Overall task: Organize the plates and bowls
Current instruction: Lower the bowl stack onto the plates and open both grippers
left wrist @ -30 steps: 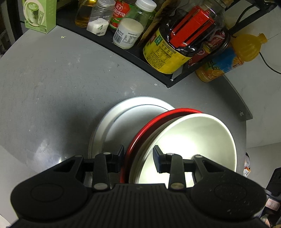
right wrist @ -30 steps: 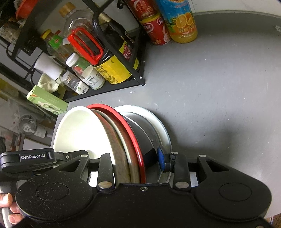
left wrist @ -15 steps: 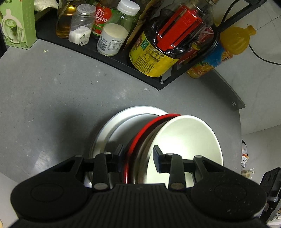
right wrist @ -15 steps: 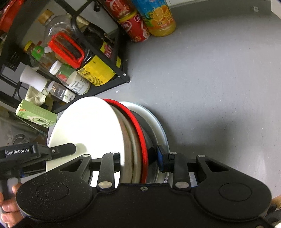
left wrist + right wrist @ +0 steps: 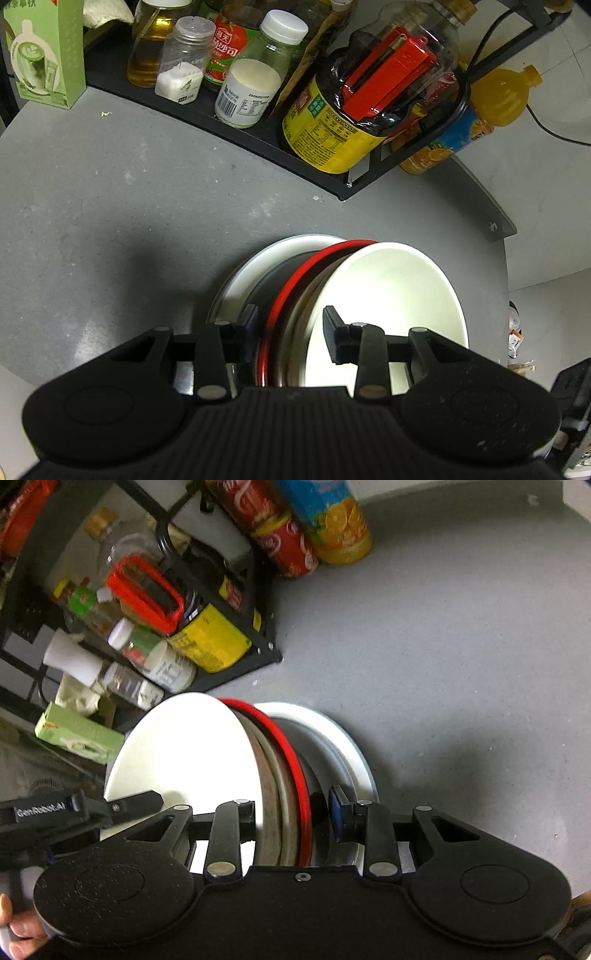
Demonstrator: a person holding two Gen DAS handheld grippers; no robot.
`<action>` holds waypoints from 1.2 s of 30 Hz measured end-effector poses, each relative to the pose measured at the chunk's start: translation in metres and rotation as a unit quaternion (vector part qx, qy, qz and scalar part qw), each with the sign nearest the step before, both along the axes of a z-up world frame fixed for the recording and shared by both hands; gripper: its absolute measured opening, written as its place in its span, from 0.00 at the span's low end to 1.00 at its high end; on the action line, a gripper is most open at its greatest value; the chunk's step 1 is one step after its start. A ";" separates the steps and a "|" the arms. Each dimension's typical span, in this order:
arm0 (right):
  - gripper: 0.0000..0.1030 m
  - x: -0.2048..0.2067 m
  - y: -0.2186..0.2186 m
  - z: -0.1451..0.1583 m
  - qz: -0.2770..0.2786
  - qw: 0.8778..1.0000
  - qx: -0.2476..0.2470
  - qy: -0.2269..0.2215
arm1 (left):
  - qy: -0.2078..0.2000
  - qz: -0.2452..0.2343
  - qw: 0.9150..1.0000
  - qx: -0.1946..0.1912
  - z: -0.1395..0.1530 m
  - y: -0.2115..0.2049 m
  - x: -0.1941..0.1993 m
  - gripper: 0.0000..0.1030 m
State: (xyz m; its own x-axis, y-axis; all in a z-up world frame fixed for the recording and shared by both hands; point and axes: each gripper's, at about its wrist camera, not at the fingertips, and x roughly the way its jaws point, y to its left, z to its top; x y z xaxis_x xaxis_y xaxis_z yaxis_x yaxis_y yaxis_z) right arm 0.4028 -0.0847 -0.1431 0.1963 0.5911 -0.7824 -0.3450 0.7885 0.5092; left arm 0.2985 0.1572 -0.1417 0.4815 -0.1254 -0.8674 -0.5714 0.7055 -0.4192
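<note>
A nested stack of bowls fills the lower middle of both views: a white bowl (image 5: 388, 295) (image 5: 184, 753), a brownish one, a red-rimmed one (image 5: 295, 280) (image 5: 280, 746) and a black one (image 5: 273, 280). A white plate (image 5: 258, 266) (image 5: 332, 731) lies on the stack's far side. My left gripper (image 5: 291, 326) is shut across the rims, one finger inside the white bowl. My right gripper (image 5: 293, 812) clamps the same stack from the opposite side. The left gripper (image 5: 110, 808) shows at the right view's left edge. I cannot tell whether the plate touches the grey table (image 5: 110, 206).
A black rack (image 5: 258, 136) (image 5: 236, 664) at the table's back holds several bottles and jars, with a large yellow-labelled, red-handled bottle (image 5: 354, 122). An orange juice bottle (image 5: 480, 114) (image 5: 332, 524) and a red can (image 5: 288, 546) stand beside it. A green carton (image 5: 44, 55) sits far left. A hand (image 5: 14, 930) grips a handle.
Both grippers keep their hold. The stack has turned a little, the white bowl narrower in the left view and wider in the right. The rack has slid slightly lower in the left view.
</note>
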 end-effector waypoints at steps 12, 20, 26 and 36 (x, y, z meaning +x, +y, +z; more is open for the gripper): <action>0.75 -0.041 -0.056 0.037 -0.024 0.997 0.005 -0.071 | -0.003 -0.028 0.997 0.078 0.031 -0.032 -0.039 0.76; 0.85 -0.090 -0.097 0.071 -0.065 0.991 0.008 -0.115 | -0.024 -0.054 0.991 0.117 0.067 -0.055 -0.093 0.81; 0.89 -0.123 -0.113 0.091 -0.073 0.986 -0.003 -0.153 | -0.045 -0.070 0.987 0.136 0.087 -0.072 -0.123 0.83; 0.99 -0.169 -0.134 0.119 -0.088 0.977 -0.011 -0.196 | -0.087 -0.091 0.980 0.154 0.121 -0.097 -0.162 0.83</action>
